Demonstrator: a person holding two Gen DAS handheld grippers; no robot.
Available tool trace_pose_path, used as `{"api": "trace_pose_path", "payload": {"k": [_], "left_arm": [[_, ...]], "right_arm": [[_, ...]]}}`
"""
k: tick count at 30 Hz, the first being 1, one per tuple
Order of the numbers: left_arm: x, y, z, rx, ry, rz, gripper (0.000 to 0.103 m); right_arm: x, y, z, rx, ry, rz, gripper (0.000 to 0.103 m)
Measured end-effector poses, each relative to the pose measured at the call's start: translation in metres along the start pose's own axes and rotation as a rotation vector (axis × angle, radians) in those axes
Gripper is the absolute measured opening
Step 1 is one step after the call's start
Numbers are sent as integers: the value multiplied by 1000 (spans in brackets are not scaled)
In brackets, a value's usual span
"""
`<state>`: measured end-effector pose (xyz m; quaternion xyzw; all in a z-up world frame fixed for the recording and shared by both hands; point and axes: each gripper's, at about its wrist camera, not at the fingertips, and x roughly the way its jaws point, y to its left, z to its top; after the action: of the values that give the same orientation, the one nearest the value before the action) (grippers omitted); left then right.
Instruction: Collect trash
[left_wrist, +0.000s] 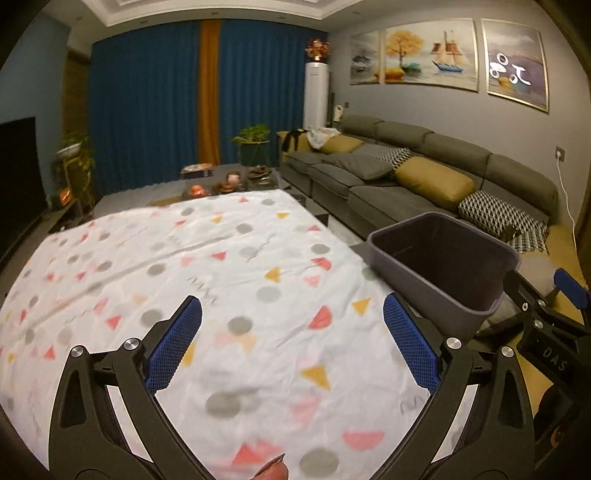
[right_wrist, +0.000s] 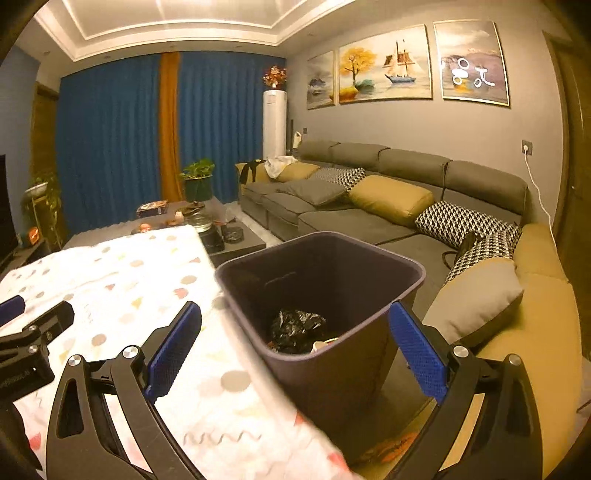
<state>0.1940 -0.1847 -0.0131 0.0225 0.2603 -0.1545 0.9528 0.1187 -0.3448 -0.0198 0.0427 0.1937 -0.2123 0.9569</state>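
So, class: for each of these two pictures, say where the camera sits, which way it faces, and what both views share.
Left wrist view: sits on the left gripper, facing across the patterned tablecloth toward the blue curtains; its open blue-padded fingers show, the right gripper at the right edge.
Right wrist view: sits on the right gripper, facing the dark trash bin holding a black bag; open fingers show.
Shared: bin, tablecloth, grey sofa, curtains.
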Motion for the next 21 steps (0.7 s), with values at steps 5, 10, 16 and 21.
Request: {"api": "trace_pose_path", "payload": {"k": [5, 10, 16, 21], "left_arm": [[-27, 16, -13, -22, -8, 31, 97], [-54, 29, -26, -26, -18, 46, 97], [-81, 44, -36, -42, -27, 45, 97], [-95, 52, -41, -41, -32, 43, 97]], "right_arm": [[-30, 12, -4, -4, -25, 24, 97], [-58, 22, -12, 7, -29, 48, 97], [-82, 36, -19, -5, -32, 74, 97], [-102, 46, -24, -17, -41, 78, 97]]}}
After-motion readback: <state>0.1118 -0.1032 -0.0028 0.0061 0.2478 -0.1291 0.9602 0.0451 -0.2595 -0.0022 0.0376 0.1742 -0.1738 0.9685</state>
